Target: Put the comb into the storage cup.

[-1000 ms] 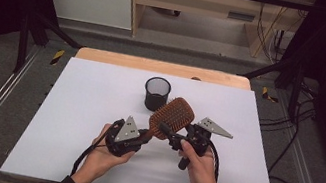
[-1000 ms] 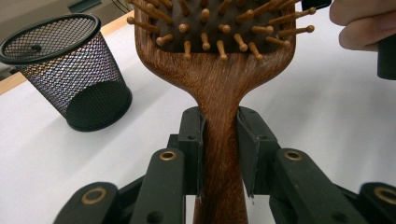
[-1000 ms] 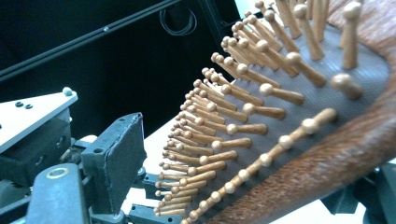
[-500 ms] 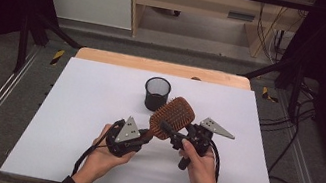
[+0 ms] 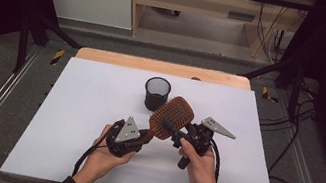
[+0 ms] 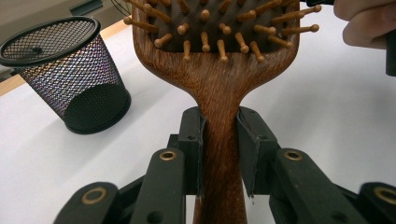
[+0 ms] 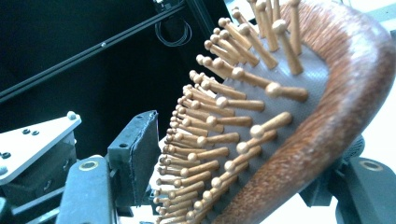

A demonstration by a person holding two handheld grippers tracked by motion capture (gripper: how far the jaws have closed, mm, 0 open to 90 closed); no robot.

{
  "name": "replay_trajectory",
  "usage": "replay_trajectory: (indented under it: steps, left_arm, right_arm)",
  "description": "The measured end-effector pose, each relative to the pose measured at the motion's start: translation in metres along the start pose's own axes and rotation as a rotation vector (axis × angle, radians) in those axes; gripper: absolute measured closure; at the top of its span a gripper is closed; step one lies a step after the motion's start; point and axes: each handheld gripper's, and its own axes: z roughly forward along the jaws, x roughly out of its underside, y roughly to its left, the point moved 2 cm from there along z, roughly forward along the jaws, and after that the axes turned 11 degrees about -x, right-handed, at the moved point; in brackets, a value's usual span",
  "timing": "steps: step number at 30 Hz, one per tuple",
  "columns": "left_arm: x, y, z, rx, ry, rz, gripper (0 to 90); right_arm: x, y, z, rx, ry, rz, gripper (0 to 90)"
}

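Note:
A wooden paddle hairbrush (image 5: pixel 172 116) with wooden pins is held above the white table (image 5: pixel 72 106). My left gripper (image 5: pixel 146 134) is shut on its handle (image 6: pixel 219 140), with both pads pressed against the narrow neck. My right gripper (image 5: pixel 168 129) straddles the brush head (image 7: pixel 299 107). Its jaws have just been closing with the head between them. One pad (image 7: pixel 135 154) stands just off the pin tips. The other jaw sits behind the brush's back, mostly hidden.
A black mesh cup (image 5: pixel 156 93) stands upright on the table just beyond the brush, also in the left gripper view (image 6: pixel 65 79). The table's wooden far edge (image 5: pixel 165 67) and black frame rails border the work area.
The right gripper's jaws have narrowed a little around the brush head. Both hands and the brush stay where they were.

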Motion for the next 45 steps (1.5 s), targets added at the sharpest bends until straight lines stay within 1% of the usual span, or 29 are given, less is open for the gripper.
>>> replay_trajectory:
  steps: [5,8,14,17,19,21,27,30,32,34,35,37,39,41,42,45]
  left_arm:
    - [0.0,0.001,0.0,-0.004,-0.002,0.002,72.8]
    - [-0.002,0.001,-0.001,-0.006,-0.003,0.01,72.8]
    - [-0.003,-0.002,-0.001,-0.001,-0.009,0.017,72.8]
    - [-0.002,-0.001,-0.002,-0.002,-0.008,0.016,72.8]
    - [-0.002,0.0,-0.002,-0.003,-0.005,0.02,72.8]
    - [-0.002,0.0,-0.002,-0.005,-0.007,0.018,72.8]
    - [-0.005,0.002,-0.004,-0.006,-0.02,0.013,72.9]
    - [-0.005,0.003,-0.003,-0.005,-0.022,0.006,72.9]
    - [-0.004,0.004,-0.004,-0.009,-0.022,0.005,72.8]
    - [-0.004,0.005,-0.004,-0.014,-0.02,0.008,72.8]
    - [-0.004,0.005,-0.004,-0.015,-0.019,0.007,72.9]
    - [-0.004,0.005,-0.003,-0.003,-0.024,-0.022,72.9]
    - [-0.004,0.005,-0.001,-0.004,-0.027,-0.039,72.9]
    - [-0.003,0.007,-0.002,-0.013,-0.025,-0.044,72.9]
    - [-0.003,0.01,-0.003,-0.018,-0.025,-0.047,72.9]
    - [-0.002,0.013,-0.004,-0.032,-0.027,-0.055,72.9]
  right_arm:
    - [-0.002,0.001,0.001,-0.006,0.0,0.007,31.2]
    - [-0.003,0.0,0.001,-0.006,-0.001,0.005,30.7]
    - [-0.009,-0.001,-0.003,-0.005,-0.022,0.008,30.6]
    - [-0.011,-0.001,-0.003,-0.006,-0.029,0.01,32.3]
    - [-0.01,-0.001,-0.003,0.003,-0.026,0.003,35.2]
    - [-0.011,0.0,-0.003,-0.001,-0.032,0.009,37.1]
    - [-0.016,0.003,-0.002,-0.018,-0.043,0.009,38.1]
    - [-0.017,0.002,-0.001,-0.023,-0.059,0.03,37.5]
    - [-0.018,0.002,0.0,-0.02,-0.058,0.038,38.5]
    - [-0.017,0.004,0.001,-0.024,-0.06,0.036,39.5]
    - [-0.018,0.005,0.002,-0.019,-0.054,0.026,40.0]
    - [-0.019,0.007,0.003,-0.018,-0.063,0.032,42.3]
    - [-0.022,0.008,0.007,-0.021,-0.081,0.042,44.5]
    - [-0.025,0.009,0.011,-0.013,-0.066,0.034,46.0]
    - [-0.026,0.012,0.014,-0.011,-0.052,0.028,46.8]
    - [-0.029,0.019,0.022,-0.006,-0.035,0.003,48.8]
